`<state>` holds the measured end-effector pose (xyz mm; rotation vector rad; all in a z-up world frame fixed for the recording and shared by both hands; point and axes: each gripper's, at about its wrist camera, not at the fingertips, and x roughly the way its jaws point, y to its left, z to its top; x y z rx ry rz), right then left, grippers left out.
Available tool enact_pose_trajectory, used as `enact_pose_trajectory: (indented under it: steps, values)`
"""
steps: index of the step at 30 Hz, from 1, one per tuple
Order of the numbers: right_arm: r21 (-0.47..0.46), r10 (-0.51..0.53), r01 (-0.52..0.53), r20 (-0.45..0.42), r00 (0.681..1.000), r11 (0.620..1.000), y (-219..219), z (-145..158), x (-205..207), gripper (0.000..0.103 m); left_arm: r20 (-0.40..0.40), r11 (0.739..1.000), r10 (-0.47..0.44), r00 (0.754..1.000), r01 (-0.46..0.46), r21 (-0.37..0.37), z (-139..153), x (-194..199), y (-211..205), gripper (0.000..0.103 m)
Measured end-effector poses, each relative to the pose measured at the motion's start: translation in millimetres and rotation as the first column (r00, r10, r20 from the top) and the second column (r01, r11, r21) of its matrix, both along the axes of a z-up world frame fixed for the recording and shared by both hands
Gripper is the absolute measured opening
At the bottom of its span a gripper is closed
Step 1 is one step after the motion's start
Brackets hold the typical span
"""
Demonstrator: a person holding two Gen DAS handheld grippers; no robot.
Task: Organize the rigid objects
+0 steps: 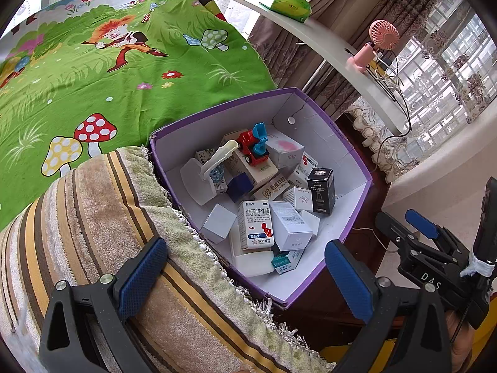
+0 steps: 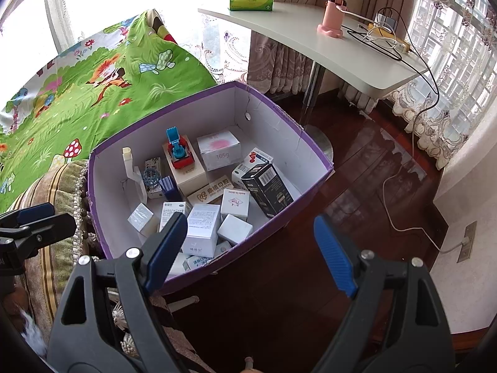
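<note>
Nearest, at six o'clock, the left gripper (image 1: 245,276) hangs with its tongs spread wide and nothing between them, over the striped towel (image 1: 93,217); the right gripper (image 2: 251,255) is likewise spread and empty above the near rim of the purple box (image 2: 310,146). Inside the box lie jumbled cartons: a white medicine carton (image 1: 255,225) at centre, a black carton (image 2: 267,188) toward three o'clock, and a red toy truck (image 1: 252,149) toward twelve. Beyond, at ten o'clock, spreads the green cartoon sheet (image 1: 93,71); at one o'clock a pink fan (image 2: 337,3) stands on the white table (image 2: 310,46).
</note>
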<state>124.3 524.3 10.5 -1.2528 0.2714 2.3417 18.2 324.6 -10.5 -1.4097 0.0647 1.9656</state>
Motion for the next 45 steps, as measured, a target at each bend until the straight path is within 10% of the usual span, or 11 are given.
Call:
enact_pose_trajectory:
  steps: [45]
  values:
    - [-0.008, 0.0, 0.0, 0.004, 1.0, 1.0, 0.0, -5.6, 1.9, 0.086, -0.008, 1.0, -0.022, 1.0, 0.022, -0.015, -2.6, 1.8, 2.3, 0.103]
